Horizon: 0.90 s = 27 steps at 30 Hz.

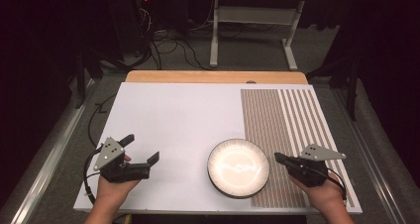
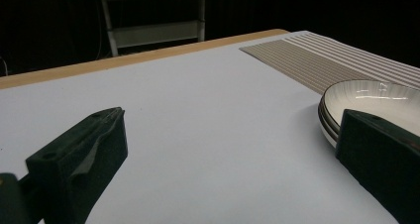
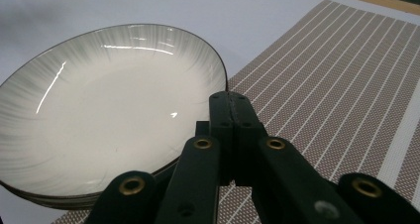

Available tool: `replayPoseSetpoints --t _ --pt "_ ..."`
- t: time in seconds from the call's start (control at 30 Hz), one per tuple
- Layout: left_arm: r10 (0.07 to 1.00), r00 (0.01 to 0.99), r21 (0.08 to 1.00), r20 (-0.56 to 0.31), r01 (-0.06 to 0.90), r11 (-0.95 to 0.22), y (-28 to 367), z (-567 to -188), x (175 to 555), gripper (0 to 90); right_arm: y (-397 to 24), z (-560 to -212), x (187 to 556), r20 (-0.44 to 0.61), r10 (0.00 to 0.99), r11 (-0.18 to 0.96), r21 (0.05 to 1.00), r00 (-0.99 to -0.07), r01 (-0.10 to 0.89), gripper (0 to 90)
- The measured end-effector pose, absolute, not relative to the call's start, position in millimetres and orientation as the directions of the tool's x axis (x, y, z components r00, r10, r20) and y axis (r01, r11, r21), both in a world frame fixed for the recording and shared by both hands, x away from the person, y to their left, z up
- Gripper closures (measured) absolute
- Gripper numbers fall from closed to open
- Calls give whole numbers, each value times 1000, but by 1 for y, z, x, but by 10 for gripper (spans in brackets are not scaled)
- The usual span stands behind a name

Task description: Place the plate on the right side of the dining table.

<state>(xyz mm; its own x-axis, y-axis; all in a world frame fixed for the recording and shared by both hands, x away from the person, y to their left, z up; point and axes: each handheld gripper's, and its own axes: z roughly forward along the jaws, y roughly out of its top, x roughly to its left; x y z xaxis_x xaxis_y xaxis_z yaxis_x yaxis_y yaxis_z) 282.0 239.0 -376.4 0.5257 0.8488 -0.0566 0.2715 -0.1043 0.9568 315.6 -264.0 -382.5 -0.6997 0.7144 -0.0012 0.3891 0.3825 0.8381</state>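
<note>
The right gripper [image 3: 232,116] is held closed and empty just right of the white plate [image 1: 238,167] on the bench [image 1: 173,120], while the left gripper [image 1: 143,148] is kept wide open well to its left.

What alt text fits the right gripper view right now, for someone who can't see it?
The right gripper points with its black jaws shut together, nothing between them, just beside the rim of a shallow white plate. The plate lies partly on the striped placemat and partly on the white table.
</note>
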Motion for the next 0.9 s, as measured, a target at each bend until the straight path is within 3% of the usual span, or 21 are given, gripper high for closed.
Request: replayPoseSetpoints --t 0.9 --pt "845 532 959 -50 263 -108 235 -378 278 5 -252 -393 317 -18 666 469 788 -746 400 900"
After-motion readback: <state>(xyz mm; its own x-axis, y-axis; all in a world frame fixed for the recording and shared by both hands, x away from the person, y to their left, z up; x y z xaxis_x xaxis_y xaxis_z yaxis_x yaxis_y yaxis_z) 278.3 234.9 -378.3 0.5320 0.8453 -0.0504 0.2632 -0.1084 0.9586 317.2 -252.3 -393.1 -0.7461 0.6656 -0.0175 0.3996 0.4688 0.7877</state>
